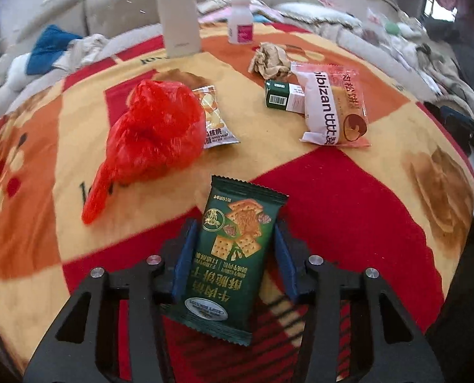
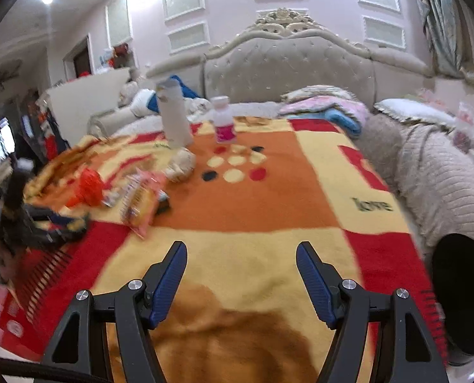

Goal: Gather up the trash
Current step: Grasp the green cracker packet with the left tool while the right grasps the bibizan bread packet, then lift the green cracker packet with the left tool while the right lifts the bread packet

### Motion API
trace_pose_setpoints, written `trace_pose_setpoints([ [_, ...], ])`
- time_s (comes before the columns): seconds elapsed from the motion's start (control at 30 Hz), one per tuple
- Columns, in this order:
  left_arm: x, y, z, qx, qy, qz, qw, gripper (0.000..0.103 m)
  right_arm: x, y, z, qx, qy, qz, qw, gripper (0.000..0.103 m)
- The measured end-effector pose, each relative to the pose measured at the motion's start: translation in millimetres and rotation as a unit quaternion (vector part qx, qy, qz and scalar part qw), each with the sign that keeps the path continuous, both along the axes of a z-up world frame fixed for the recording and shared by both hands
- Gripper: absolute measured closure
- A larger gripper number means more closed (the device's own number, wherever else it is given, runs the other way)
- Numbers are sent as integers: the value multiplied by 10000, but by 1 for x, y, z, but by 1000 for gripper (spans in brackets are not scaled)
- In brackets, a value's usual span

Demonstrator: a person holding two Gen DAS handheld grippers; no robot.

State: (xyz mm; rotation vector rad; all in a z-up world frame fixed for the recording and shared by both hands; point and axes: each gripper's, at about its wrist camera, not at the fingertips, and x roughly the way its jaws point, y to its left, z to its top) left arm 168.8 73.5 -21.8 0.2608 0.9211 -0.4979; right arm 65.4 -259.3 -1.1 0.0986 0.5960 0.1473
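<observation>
- Left wrist view: the left gripper straddles a green cracker packet that lies flat on the blanket covering the bed. One blue pad sits against each long edge of the packet. The left-hand pad appears to touch; on the right-hand side contact cannot be confirmed. No crease or lift shows in the packet, so the grip is judged not yet made.
- Same view, other litter: a red plastic bag lies up and to the left, partly over a small snack sachet. Further off lie a pink pastry wrapper, a small green carton and a crumpled paper ball. A white bottle and a tall white box stand at the far edge.
- Step in hand, judged: close on the packet squarely across its width. Keep the fingertips low so the pads catch the packet, not the blanket pile. Squeeze gently; the contents are likely brittle and the film slippery. Lift only once the packet bows slightly.
- Right wrist view: the right gripper hangs above bare blanket with its jaws wide apart and nothing between them. The litter sits well to the left, blurred. A dark round opening shows at the right edge; whether it is a bin cannot be told.
- Risk, judged: a grip on one edge only would let the packet swing and slip.
</observation>
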Motion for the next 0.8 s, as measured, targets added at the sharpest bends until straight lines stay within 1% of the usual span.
trace_pose_setpoints([
  [0.07, -11, -4, -1, -17, -157, 273, 9995, 60, 20, 6, -1, 445, 231, 106, 9987, 34],
  [0.1, -19, -6, -1, -42, -255, 562, 9981, 60, 32, 11, -2, 655, 373, 139, 9971, 34],
  [0.17, -27, -7, -2, -204, -310, 876, 9955, 61, 52, 27, -5, 930, 592, 211, 9937, 34],
  [0.2, -31, -7, -4, -289, -366, 1035, 9935, 61, 64, 41, -5, 1011, 703, 287, 9920, 34],
  [0.23, -34, -8, -5, -298, -453, 1129, 9921, 61, 72, 53, -5, 1057, 740, 381, 9909, 34],
  [0.27, -36, -8, -6, -347, -540, 1211, 9906, 61, 80, 64, -5, 1060, 771, 461, 9903, 34],
  [0.3, -35, -6, -6, -420, -537, 1267, 9896, 61, 89, 79, -5, 1020, 839, 551, 9897, 30],
  [0.43, -33, -2, -6, -510, -502, 1295, 9890, 61, 119, 114, -17, 639, 1176, 533, 9896, 30],
  [0.5, -31, -5, -6, -441, -528, 1290, 9893, 61, 131, 124, -22, 615, 1275, 479, 9888, 30],
  [0.57, -31, -4, -6, -453, -525, 1296, 9891, 61, 139, 129, -25, 645, 1398, 434, 9871, 30],
  [0.6, -32, -4, -6, -463, -524, 1297, 9891, 61, 141, 130, -26, 602, 1435, 419, 9869, 32],
  [0.63, -32, -4, -6, -471, -522, 1297, 9891, 61, 143, 133, -28, 427, 1454, 307, 9880, 36],
  [0.67, -32, -4, -6, -467, -523, 1294, 9891, 61, 143, 133, -29, 367, 1451, 235, 9885, 49],
  [0.7, -32, -4, -6, -454, -527, 1293, 9892, 61, 143, 131, -30, 495, 1468, 280, 9875, 57],
  [0.73, -32, -3, -6, -455, -529, 1298, 9891, 61, 142, 127, -29, 579, 1456, 310, 9872, 59],
  [0.77, -31, -3, -7, -456, -528, 1295, 9891, 61, 139, 124, -27, 568, 1416, 316, 9878, 64],
  [0.8, -31, -3, -7, -457, -527, 1297, 9891, 61, 135, 121, -25, 523, 1384, 348, 9884, 64],
])
